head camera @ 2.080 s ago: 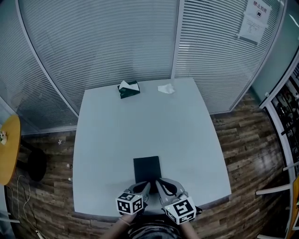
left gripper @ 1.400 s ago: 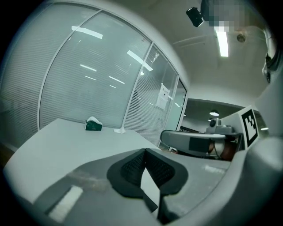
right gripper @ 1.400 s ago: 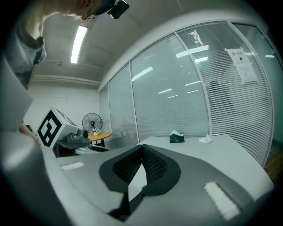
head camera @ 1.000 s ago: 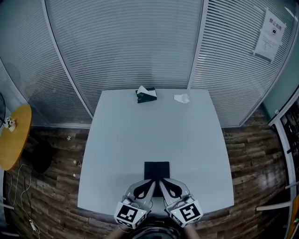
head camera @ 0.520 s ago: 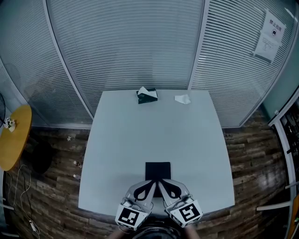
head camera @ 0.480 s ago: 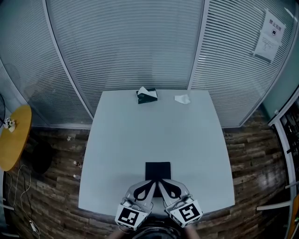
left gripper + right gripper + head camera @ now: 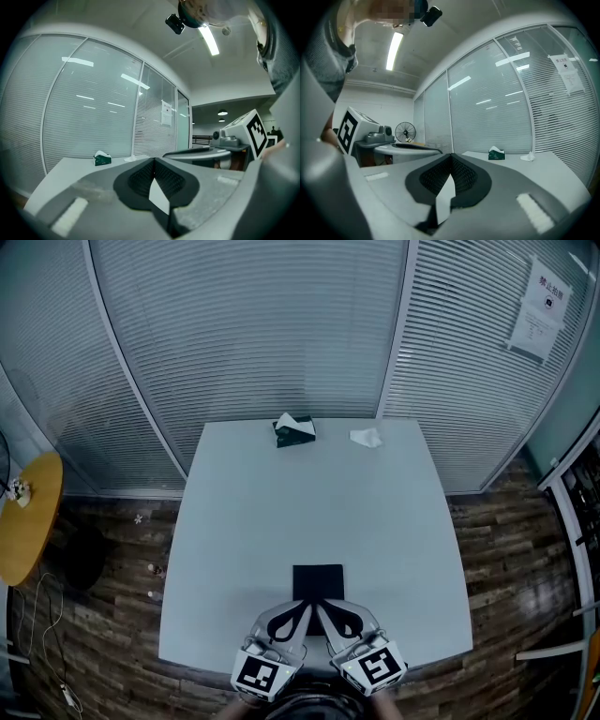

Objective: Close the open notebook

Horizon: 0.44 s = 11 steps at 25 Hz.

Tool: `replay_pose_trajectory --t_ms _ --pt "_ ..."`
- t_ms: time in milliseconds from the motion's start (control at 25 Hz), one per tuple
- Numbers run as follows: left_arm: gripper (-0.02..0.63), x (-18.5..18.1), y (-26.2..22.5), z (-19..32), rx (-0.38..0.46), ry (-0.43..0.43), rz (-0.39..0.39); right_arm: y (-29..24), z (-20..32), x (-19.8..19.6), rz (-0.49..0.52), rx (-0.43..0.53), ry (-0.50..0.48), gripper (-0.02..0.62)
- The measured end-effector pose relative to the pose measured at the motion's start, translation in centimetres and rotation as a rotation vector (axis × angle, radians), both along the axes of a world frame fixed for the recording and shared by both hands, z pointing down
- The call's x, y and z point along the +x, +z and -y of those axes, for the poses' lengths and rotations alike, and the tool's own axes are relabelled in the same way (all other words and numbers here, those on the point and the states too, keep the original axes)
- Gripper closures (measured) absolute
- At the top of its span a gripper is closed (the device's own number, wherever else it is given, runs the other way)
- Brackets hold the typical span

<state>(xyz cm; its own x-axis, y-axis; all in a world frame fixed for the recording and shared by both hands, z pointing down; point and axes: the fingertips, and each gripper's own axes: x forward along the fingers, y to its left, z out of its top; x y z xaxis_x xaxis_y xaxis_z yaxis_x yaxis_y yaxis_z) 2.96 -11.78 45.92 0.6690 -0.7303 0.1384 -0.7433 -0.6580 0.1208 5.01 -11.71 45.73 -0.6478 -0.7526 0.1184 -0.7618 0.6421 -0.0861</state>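
Observation:
A black notebook (image 7: 317, 580) lies flat with its dark cover up near the front edge of the pale table (image 7: 281, 512). My left gripper (image 7: 303, 608) and right gripper (image 7: 324, 608) sit side by side just in front of it, their tips at its near edge. In the left gripper view the left gripper (image 7: 153, 159) is shut, pads together with nothing between them. The right gripper (image 7: 451, 155) is shut the same way in its own view. Neither gripper view shows the notebook; the jaws hide it.
A green tissue box (image 7: 294, 429) and a crumpled white tissue (image 7: 366, 438) sit at the table's far edge, before a glass wall with blinds. A yellow round table (image 7: 23, 531) stands off to the left, with wooden floor around both tables.
The head view has shifted since the earliest frame. Over the last second the grippers and the notebook have kept their places.

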Motion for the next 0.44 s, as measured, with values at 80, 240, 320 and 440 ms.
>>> replay_pose_trajectory --t_ms 80,240,320,440 --pt "0.602 0.08 0.12 0.01 0.002 0.004 0.006 0.16 0.05 0.09 -0.002 -0.003 0.003 0.595" --pt "0.602 -0.02 0.39 0.09 0.02 0.014 0.024 0.18 0.08 0.0 -0.007 -0.007 -0.001 0.595" --pt "0.601 0.02 0.3 0.12 0.001 0.007 0.008 0.2 0.11 0.06 -0.011 -0.008 0.001 0.595" --pt "0.602 0.09 0.23 0.2 -0.02 -0.005 -0.002 0.23 0.3 0.29 -0.021 -0.013 0.014 0.595"
